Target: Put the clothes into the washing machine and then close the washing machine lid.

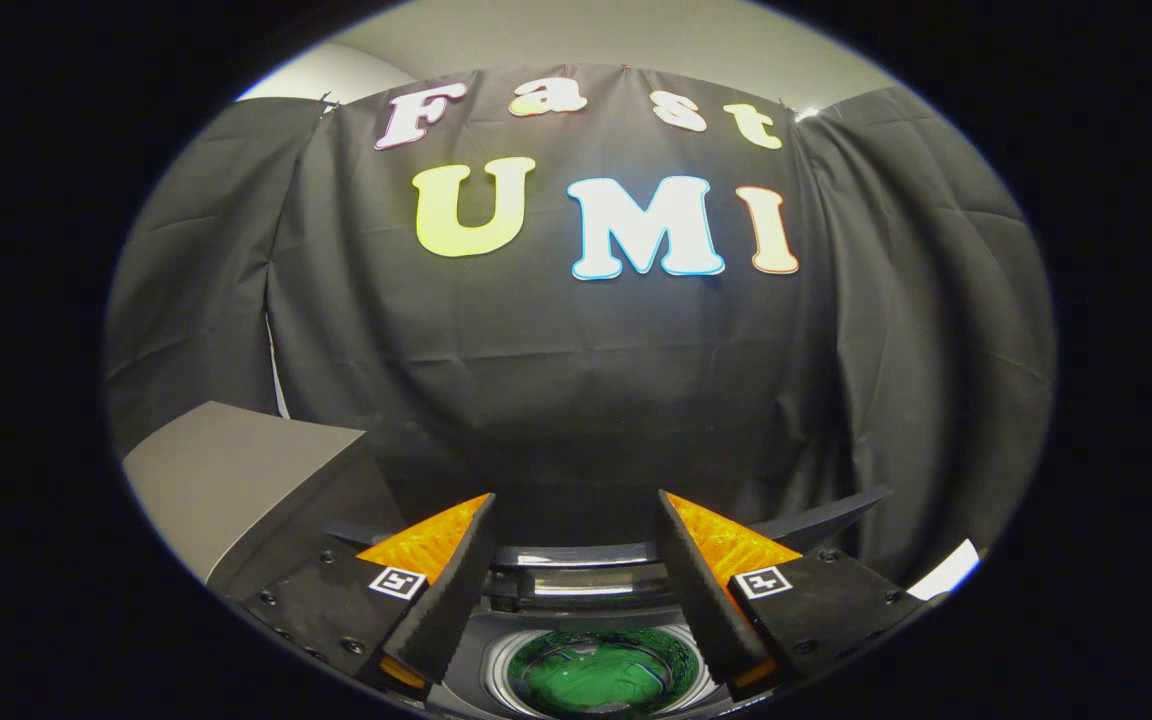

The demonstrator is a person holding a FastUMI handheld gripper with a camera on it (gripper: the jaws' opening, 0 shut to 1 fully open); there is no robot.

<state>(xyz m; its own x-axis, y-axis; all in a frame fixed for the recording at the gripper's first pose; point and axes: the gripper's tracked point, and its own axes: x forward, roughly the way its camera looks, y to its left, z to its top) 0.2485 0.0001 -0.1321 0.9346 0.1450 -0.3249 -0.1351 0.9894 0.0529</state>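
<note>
Booth: black cloth wall [576, 380] hanging behind
Gripper [576, 560]: fingers spread, holding nothing
Washing machine [596, 675]: green clothes lying inside drum; soft, light

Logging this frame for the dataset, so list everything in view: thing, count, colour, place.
Round washing machine drum opening: one, pale rim, below and between the fingers.
Green cloth garment: one, green, inside the drum, seen through what looks like a glossy surface; whether a lid covers it cannot be told.
Dark control panel strip with shiny trim: one, black and silver, just ahead of the fingers, behind the drum.
Grey box-shaped block: one, grey top with dark side, left of the machine, beside the left finger.
Black cloth booth wall: one, black, beyond everything.
Pale ceiling: one, off-white, above the cloth.
Claw: one, fingers spread apart, open, holding nothing, above the drum.
</note>
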